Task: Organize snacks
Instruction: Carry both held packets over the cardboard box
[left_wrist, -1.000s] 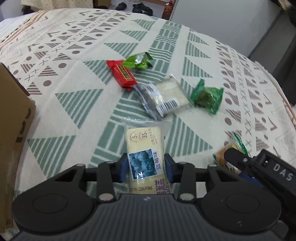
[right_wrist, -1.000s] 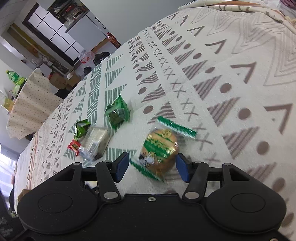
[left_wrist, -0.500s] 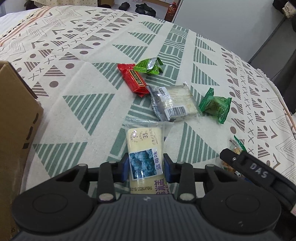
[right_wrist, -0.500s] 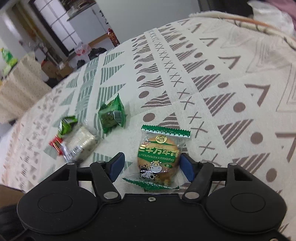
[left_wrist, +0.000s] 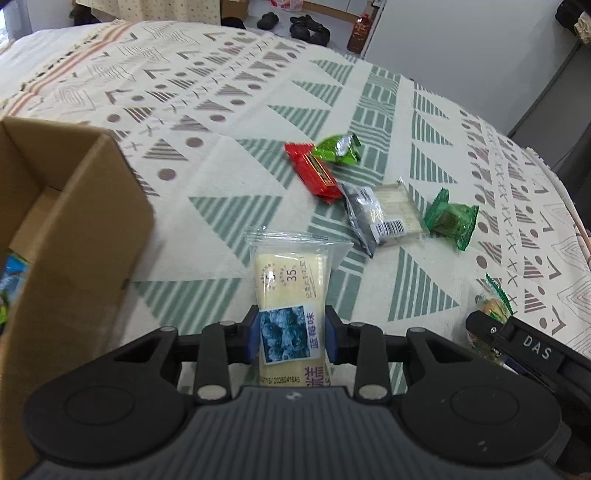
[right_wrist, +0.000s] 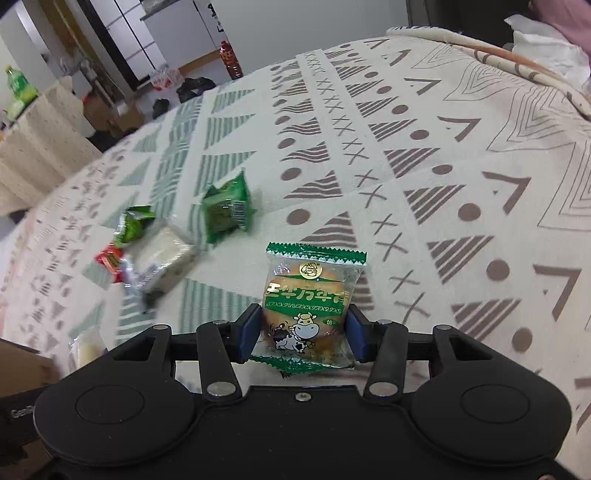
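Left gripper (left_wrist: 291, 339) jaws: clamped on the pale yellow snack bar (left_wrist: 290, 295), blue pads pressing both long sides at the blueberry label. They have just been closing, with the bar between them. Right gripper (right_wrist: 301, 332) jaws: just closed in as well, pads against both sides of the round cow-print biscuit pack (right_wrist: 308, 308), gripping it.

Snack bar: lower centre of the left wrist view. Long axis runs straight up the frame, along the fingers; clear crimped end points away from the camera, near end hidden under the gripper body.

Biscuit pack: lower centre of the right wrist view, upright in frame, green zigzag seals at top and bottom, print reading right way up.

Cardboard box (left_wrist: 74, 221): left edge of the left wrist view, open top. Something blue and green shows inside at the far left; cannot tell what it is.

Loose on the patterned cloth (left_wrist: 221, 110), centre right of the left view: red bar (left_wrist: 314, 173) lying diagonally, light green wrapper (left_wrist: 338, 147) touching its upper end, silver-and-clear cracker pack (left_wrist: 384, 214) just below the red bar, dark green wrapped sweet (left_wrist: 450, 218) just right of the pack.
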